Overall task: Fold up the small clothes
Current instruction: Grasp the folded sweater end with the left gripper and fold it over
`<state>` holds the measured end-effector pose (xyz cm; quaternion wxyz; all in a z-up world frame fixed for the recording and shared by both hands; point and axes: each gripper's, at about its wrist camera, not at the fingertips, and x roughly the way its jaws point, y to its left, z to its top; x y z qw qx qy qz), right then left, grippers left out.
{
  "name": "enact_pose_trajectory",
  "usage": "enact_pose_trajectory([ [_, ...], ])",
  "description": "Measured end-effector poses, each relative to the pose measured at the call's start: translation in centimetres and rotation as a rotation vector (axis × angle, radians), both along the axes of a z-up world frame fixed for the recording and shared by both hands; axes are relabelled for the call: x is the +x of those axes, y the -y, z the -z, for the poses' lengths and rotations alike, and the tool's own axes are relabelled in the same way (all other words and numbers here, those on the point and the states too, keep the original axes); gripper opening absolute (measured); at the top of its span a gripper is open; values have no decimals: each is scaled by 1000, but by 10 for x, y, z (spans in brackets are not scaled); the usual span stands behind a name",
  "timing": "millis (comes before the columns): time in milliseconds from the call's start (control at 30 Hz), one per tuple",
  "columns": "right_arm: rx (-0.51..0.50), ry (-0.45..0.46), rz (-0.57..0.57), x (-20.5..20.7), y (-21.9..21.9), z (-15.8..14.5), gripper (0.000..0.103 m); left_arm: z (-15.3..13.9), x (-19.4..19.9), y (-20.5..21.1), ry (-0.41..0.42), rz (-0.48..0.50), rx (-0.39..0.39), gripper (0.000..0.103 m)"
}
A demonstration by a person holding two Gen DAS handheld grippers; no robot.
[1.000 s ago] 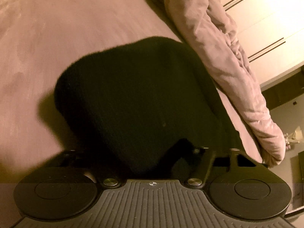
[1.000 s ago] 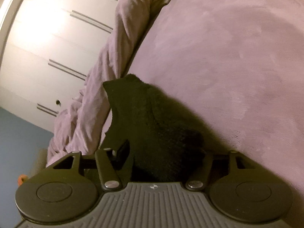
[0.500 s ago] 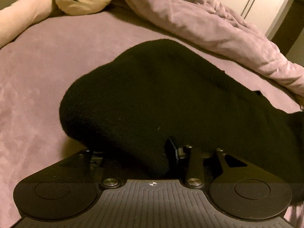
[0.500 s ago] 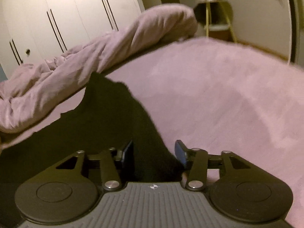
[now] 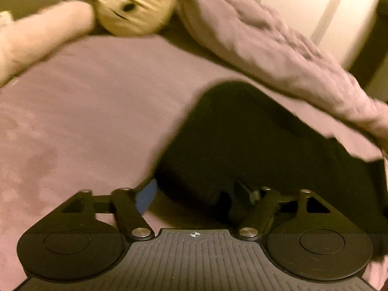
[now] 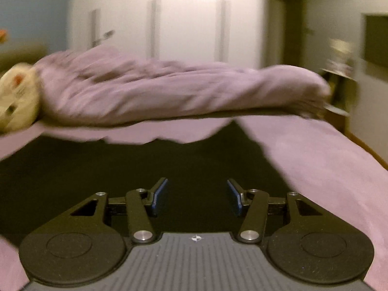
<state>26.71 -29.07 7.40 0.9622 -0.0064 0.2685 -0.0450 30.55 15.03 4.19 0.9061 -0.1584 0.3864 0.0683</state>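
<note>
Looking along your left tongs, you have the fingers spread apart and gripping nothing, with the black garment lying just ahead and to their right on the purple bed cover; your right tongs stand apart too, empty, hovering over the same dark cloth. Judging from how it lies, the garment is set down and released, but both views are too blurred to tell whether a fold is made, so smoothing or another fold may be left. Farther off lie the rumpled duvet, the plush toy and the white wardrobe.
</note>
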Motion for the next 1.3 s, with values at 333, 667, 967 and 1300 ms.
enact_pose_trajectory([
  [333,-29,-136,-88,37,-46,50,70,51,60,-45,-140,148,-368,91],
  [667,10,-48,-76,26,-35,67,81,67,92,-24,-148,188,-452,55],
  [967,48,-55,-76,26,-29,66,88,55,100,-17,-140,155,-458,28],
  [1300,179,-9,2,-14,1,41,91,-62,86,91,45,364,-386,20],
])
